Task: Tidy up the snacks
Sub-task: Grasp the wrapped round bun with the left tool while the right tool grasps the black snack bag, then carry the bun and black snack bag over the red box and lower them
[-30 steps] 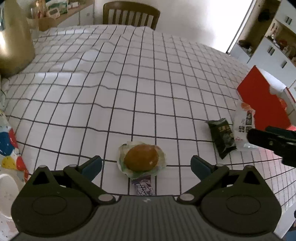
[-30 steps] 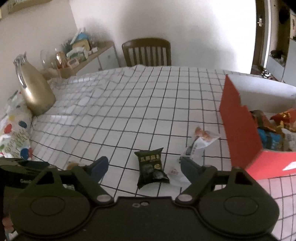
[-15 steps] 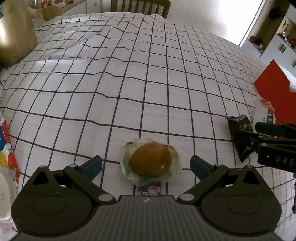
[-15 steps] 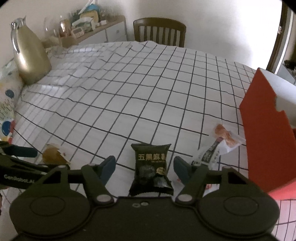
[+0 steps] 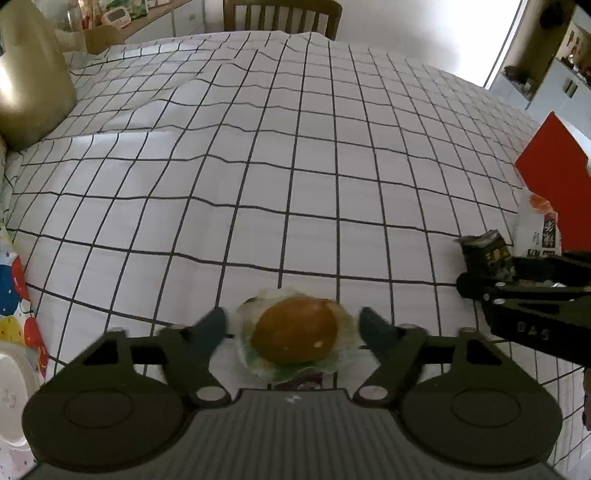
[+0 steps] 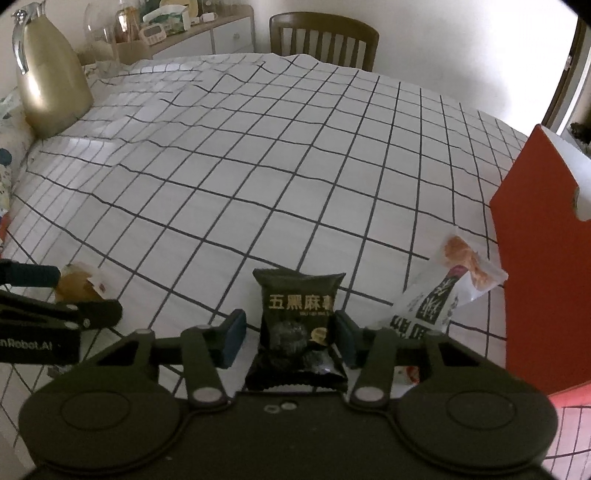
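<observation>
A brown bun in a clear wrapper (image 5: pixel 295 339) lies on the checked tablecloth (image 5: pixel 295 166). My left gripper (image 5: pixel 293 328) straddles it, jaws closing, the pads just short of the wrapper. A small purple wrapper (image 5: pixel 303 380) peeks out beneath the bun. In the right wrist view a black sachet (image 6: pixel 299 325) with gold lettering sits between the closing jaws of my right gripper (image 6: pixel 290 332). The right pad is at the sachet's edge, and a small gap remains on the left. A white packet with an orange snack (image 6: pixel 443 291) lies beside the red box (image 6: pixel 535 258).
A gold thermos jug (image 6: pixel 48 81) stands at the table's far left. A wooden chair (image 6: pixel 321 33) stands behind the table. A spotted colourful cloth (image 5: pixel 14 295) and a white dish (image 5: pixel 11 387) sit at the near left. Shelves and cabinets line the walls.
Both grippers have sunk toward the table. The left jaws have narrowed around the bun and the right jaws around the black sachet.
</observation>
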A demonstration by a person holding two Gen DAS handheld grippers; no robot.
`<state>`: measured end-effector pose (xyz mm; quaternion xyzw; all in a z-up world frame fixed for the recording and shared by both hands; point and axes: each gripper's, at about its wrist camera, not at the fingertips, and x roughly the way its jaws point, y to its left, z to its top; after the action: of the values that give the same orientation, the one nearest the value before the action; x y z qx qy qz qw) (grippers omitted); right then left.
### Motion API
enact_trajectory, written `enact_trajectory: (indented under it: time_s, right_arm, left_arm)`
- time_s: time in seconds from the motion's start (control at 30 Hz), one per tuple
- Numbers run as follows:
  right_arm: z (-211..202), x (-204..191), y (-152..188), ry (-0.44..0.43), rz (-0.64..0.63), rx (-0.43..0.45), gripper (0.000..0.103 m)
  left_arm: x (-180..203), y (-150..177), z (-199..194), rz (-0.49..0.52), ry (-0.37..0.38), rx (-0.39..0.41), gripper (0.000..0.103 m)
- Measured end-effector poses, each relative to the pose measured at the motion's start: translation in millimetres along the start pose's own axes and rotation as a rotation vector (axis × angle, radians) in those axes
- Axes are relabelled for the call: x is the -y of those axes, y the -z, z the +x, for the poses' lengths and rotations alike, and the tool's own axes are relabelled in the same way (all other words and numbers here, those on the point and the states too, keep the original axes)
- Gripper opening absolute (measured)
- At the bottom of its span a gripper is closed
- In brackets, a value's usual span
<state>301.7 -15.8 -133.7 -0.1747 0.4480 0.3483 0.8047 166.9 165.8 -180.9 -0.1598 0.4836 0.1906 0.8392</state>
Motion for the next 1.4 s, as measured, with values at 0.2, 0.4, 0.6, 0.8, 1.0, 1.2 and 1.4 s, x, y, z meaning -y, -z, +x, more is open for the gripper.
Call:
enact_trajectory:
  time_s: [0.2,0.4,0.6,0.8,1.0,1.2,1.4]
  right_arm:
    - [-2.0,1.5,1.5,0.017,0.013,-0.002,0.038]
    - [-11.4,2.2,2.8,0.011,0.021,0.027,0.032]
    - [-33.7,-0.9,1.3,-0.025,0.048,0.071,0.031]
    - [-54.6,-8.3,3.1,-0.042,0.042,0.103,0.031]
    - [-79.2,-9.6,8.7,-0.056,0.051,0.138,0.031]
    - [-101.4,-6.3,15.5,-0.060,0.051,0.159,0.031]
    - [-122.8,8.0,21.1,-0.056,0.085,0.181,0.031]
  left_arm:
    - [-1.4,-1.1,-1.3,-0.022,0.009,0.002,0.069]
    - [-4.7,-2.9,-1.7,-0.037,0.016,0.001,0.066]
    - [-7.3,-2.2,-5.4,-0.057,0.021,-0.003,0.062]
    - [-8.3,0.4,-9.6,-0.067,0.019,0.000,0.060]
    - [-8.0,2.9,-16.7,-0.078,0.026,0.005,0.059]
    - [-9.7,-0.8,-28.0,-0.106,0.043,0.012,0.059]
    - [2.9,-5.6,-49.7,-0.107,0.084,0.034,0.059]
